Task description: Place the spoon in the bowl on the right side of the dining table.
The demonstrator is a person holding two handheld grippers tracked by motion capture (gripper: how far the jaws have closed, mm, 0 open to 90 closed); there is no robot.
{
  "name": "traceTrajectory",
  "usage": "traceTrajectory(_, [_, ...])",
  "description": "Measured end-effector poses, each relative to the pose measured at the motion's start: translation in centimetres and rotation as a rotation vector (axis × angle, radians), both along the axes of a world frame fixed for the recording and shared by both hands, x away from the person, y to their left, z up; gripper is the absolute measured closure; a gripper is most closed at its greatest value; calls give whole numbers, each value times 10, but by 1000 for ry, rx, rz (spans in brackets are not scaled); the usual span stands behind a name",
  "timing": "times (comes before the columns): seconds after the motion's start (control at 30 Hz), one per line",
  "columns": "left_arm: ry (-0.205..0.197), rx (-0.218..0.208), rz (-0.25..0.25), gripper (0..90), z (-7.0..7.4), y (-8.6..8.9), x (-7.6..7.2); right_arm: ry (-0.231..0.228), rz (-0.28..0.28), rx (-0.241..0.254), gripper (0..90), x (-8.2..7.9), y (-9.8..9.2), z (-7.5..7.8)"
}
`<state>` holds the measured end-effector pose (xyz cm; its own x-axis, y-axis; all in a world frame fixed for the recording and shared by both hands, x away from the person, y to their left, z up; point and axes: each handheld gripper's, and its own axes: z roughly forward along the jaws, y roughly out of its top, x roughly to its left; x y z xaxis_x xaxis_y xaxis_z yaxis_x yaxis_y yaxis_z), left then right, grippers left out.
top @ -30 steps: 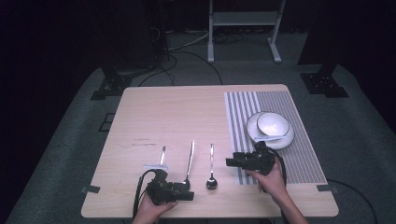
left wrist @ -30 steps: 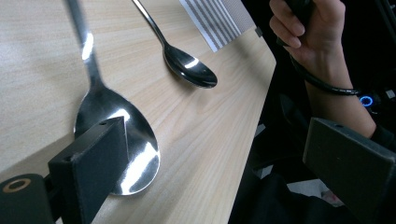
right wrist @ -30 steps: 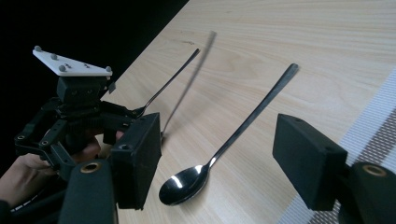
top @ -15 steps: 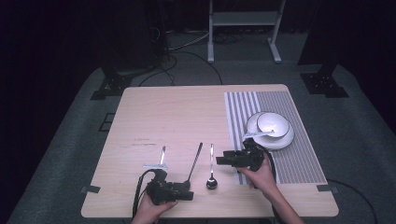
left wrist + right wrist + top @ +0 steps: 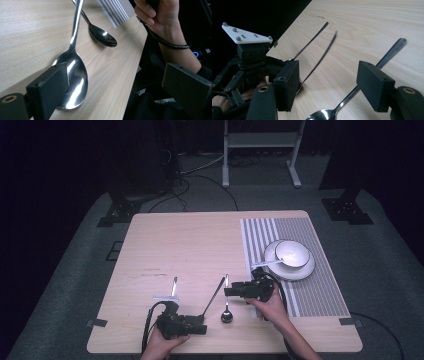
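White bowl [image 5: 292, 253] on plate [image 5: 305, 269], striped mat [image 5: 320, 290] beneath.

Table [image 5: 190, 245]: pale wood grain. Mat [image 5: 310, 285] on its right side: grey with white stripes. Plate [image 5: 305, 269] and bowl [image 5: 292, 253] on the mat: white. Spoons [image 5: 75, 72] left of the mat: shiny silver. Left gripper [image 5: 202, 329] and right gripper [image 5: 229, 291]: black.

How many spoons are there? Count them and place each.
4. Middle spoon, tilted, by the left gripper; right spoon at the right gripper; left spoon apart on the table; fourth spoon in the bowl. None seems hidden.
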<state>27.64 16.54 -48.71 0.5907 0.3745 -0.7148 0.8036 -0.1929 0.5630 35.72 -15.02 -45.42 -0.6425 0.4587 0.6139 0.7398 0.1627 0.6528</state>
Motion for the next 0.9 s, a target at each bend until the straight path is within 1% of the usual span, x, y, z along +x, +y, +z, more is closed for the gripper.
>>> traceTrajectory(0.1, [2,1,0,55,0,0,0,6,5,0,362,3,6,-1])
traceTrajectory(0.17, [1,0,-1,55,0,0,0,3,5,-1,369,4,7,-1])
traceTrajectory(0.2, [0,-1,-1,55,0,0,0,10,5,-3,379,5,10,-1])
traceTrajectory(0.43, [-1,-1,-2,55,0,0,0,12,5,-4,390,10,17,-1])
traceTrajectory(0.57, [1,-1,-1,55,0,0,0,12,6,-2,417,12,20,-1])
traceTrajectory(0.6, [-4,0,-2,55,0,0,0,7,0,-6,447,13,22,-1])
traceTrajectory(0.63, [-4,0,-2,55,0,0,0,7,0,-6,447,13,22,-1])
traceTrajectory(0.67, [-1,1,1,55,0,0,0,6,-6,-2,512,14,23,-1])
traceTrajectory(0.73, [-1,0,0,55,0,0,0,3,-12,-7,565,14,25,-1])
traceTrajectory(0.77, [-1,0,0,55,0,1,0,3,-12,-7,565,14,25,-1])
traceTrajectory(0.8, [0,0,0,56,0,1,0,10,-16,-7,651,14,25,-1])
traceTrajectory(0.83, [0,0,0,56,0,1,0,10,-16,-7,651,14,25,-1])
traceTrajectory(0.87, [0,0,1,56,0,1,0,8,-27,-12,684,14,26,-2])
traceTrajectory(0.9, [1,-1,1,56,0,1,0,11,-28,-12,696,14,27,-3])
